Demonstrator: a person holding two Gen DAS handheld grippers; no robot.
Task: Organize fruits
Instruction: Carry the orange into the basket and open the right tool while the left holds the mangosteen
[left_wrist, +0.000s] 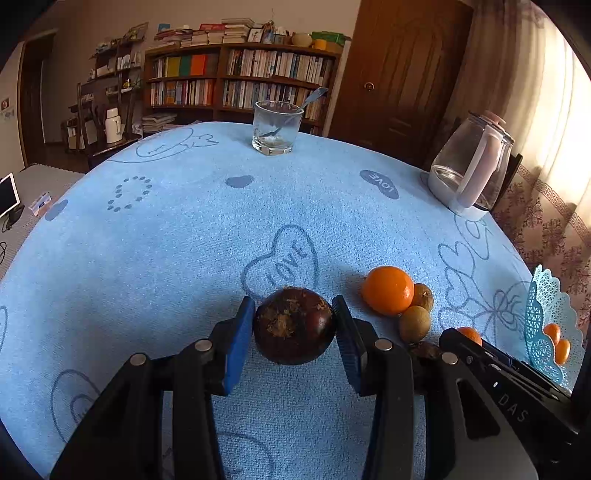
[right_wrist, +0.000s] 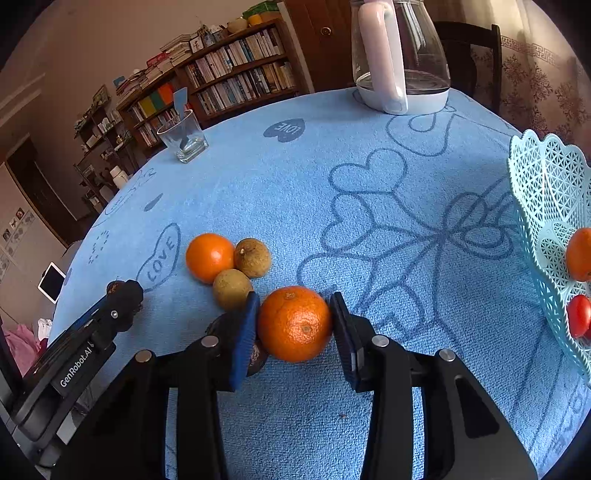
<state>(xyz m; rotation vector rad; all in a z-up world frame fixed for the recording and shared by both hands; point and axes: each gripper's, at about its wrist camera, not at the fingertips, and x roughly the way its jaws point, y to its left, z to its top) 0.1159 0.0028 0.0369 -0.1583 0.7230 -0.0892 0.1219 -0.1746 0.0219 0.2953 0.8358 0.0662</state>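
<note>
On the blue-clothed surface (right_wrist: 258, 177): left gripper (left_wrist: 294, 325) clamping a dark fruit (left_wrist: 293, 325), right gripper (right_wrist: 294, 325) clamping an orange (right_wrist: 294, 324), basket (right_wrist: 546, 192) at right edge part-filled, three fruits (right_wrist: 231, 264) left loose.

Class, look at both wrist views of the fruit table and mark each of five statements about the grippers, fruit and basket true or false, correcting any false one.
1. The left gripper is closed on a dark brown fruit. True.
2. The right gripper is closed on a tomato. False: its pads press an orange; a red tomato lies in the basket.
3. The light blue basket holds no fruit. False: an orange fruit and the tomato are in it.
4. A loose orange sits on the cloth touching two small brown fruits. True.
5. The drinking glass lies on its side. False: it stands upright with a spoon in it.
</note>
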